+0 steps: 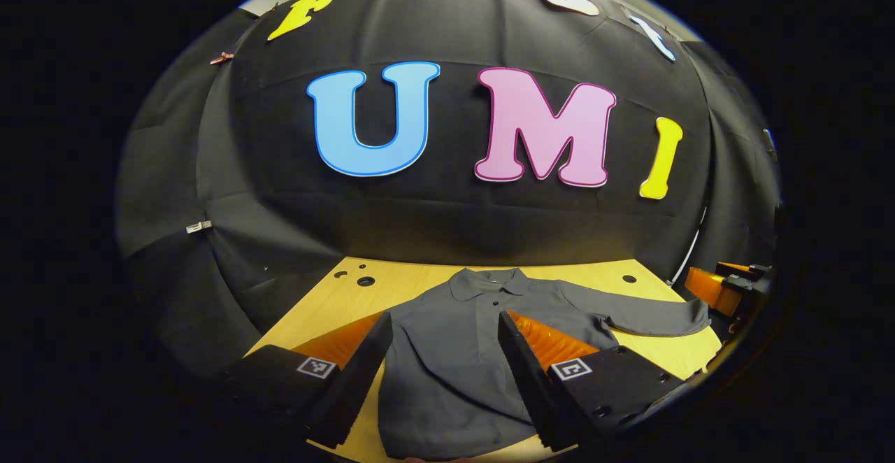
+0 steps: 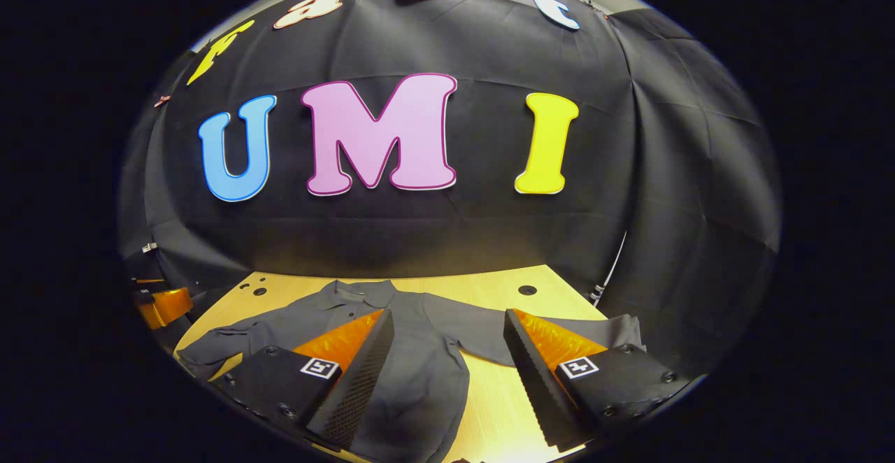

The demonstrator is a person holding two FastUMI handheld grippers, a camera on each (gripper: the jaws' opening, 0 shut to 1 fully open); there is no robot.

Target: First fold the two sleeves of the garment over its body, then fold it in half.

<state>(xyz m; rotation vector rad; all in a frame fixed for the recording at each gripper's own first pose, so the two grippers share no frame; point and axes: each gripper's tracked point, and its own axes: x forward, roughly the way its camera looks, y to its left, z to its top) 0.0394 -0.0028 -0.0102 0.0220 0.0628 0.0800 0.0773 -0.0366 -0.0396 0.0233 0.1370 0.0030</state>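
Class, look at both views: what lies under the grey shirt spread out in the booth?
The grey shirt lies flat on a wooden table. The tabletop shows around it, with dark holes; whatever lies directly beneath the cloth is covered.

The collared shirt (image 1: 454,351) lies flat on the wooden table (image 1: 335,309), collar toward the booth wall (image 1: 447,225), sleeves spread to both sides.
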